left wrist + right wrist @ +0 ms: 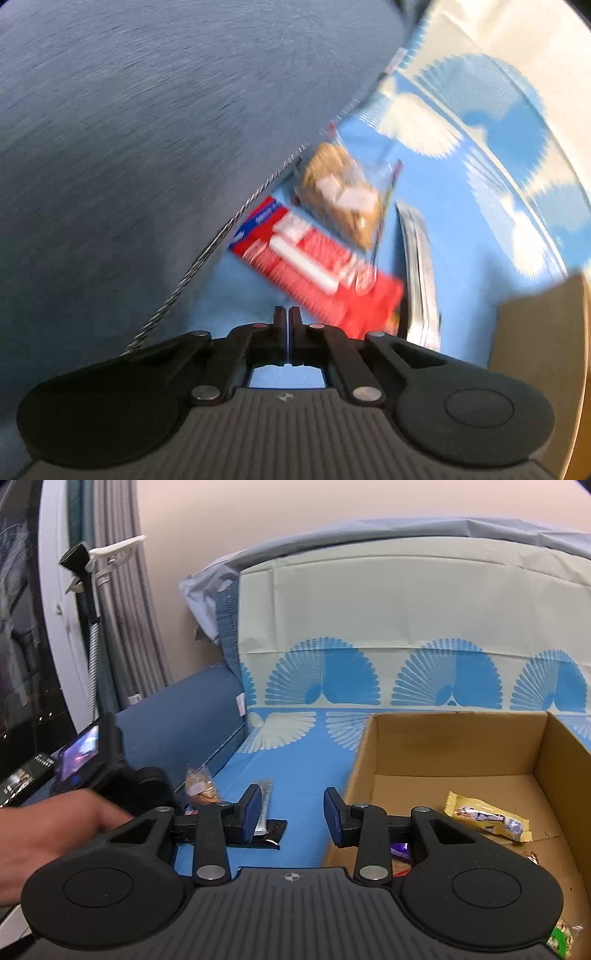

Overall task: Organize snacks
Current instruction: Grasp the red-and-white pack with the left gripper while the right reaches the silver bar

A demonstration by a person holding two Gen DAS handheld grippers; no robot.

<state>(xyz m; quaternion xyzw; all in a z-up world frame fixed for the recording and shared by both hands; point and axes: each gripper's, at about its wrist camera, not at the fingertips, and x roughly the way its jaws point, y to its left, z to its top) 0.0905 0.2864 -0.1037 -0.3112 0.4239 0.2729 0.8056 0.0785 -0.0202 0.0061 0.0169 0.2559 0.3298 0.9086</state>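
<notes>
1. Beside the cardboard box (458,746), on the blue patterned cloth (306,775), the snacks that are not yet sorted are lying: a red wrapper packet (317,266), a clear bag of biscuits (341,195) touching its far end, and a silvery packet (419,258) just beside both, on the box's side.

2. I judge that the red wrapper packet is being light and flat, with a smooth film that is slipping easily; its crimped end is looking like the safest place to pinch.

3. I judge that the clear bag of biscuits is being fragile, so a grip on the loose sealed edge is crushing less than a grip on the middle.

4. Over these snacks the left gripper (287,314) is pointing steeply down; its jaws are standing pressed together with nothing between them, and their tips are lying just short of the red wrapper packet. This view is blurred.

5. Near the box's left wall the right gripper (291,816) is hovering with its blue pads partly apart and is holding nothing.

6. Inside the box a yellow packet (487,818) is already lying on the floor, with a purple wrapper (400,851) near the front, partly hidden.

7. At the left edge of the right view a hand (48,845) is holding the left tool.
</notes>
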